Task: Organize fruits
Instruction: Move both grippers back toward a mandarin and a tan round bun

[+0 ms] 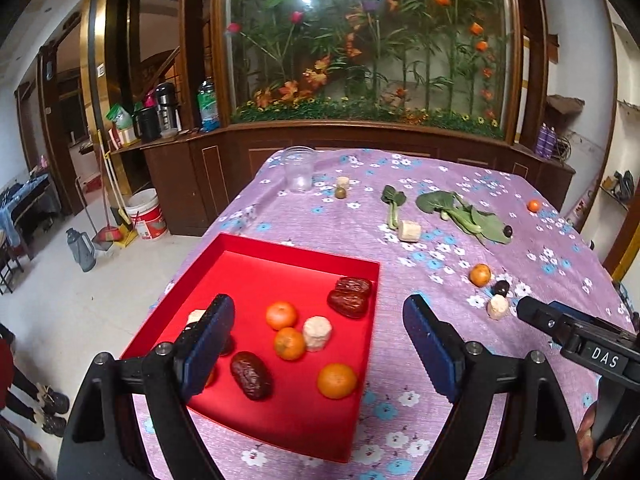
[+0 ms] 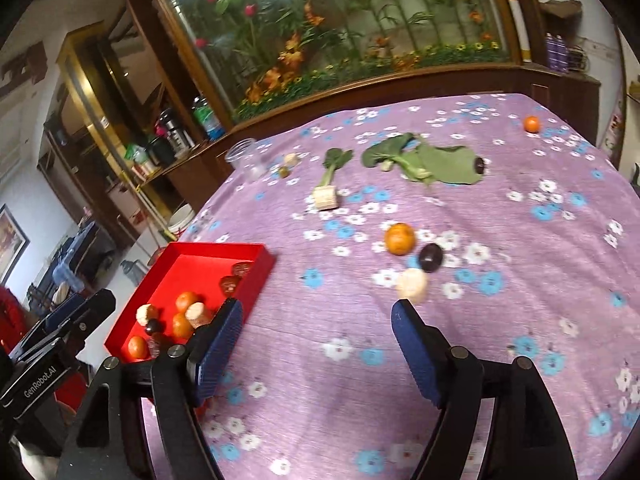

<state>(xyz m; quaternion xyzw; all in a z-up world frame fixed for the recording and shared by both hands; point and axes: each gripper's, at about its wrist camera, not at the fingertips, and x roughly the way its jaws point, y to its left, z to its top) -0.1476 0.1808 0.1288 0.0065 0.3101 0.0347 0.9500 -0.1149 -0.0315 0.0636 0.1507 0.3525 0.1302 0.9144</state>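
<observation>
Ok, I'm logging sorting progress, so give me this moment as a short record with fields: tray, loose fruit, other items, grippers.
tray: red tray at the table's left edge, holding oranges, red dates and pale cut chunks
loose fruit: near orange beside a dark fruit and pale chunk; far orange
other items: leafy greens, clear jar
left gripper: open over the tray, holding nothing
right gripper: open, holding nothing

Red tray [image 1: 224, 264]: open, shallow, set at the table's near left edge.
In tray: three oranges [image 1: 281, 315], three dark red dates [image 1: 251, 375], pale cut chunks [image 1: 317, 333].
On cloth, outside tray: an orange [image 2: 399, 239], a dark round fruit [image 2: 430, 257] and a pale chunk [image 2: 412, 284], clustered.
Far right: one small orange [image 2: 531, 123], alone.
</observation>
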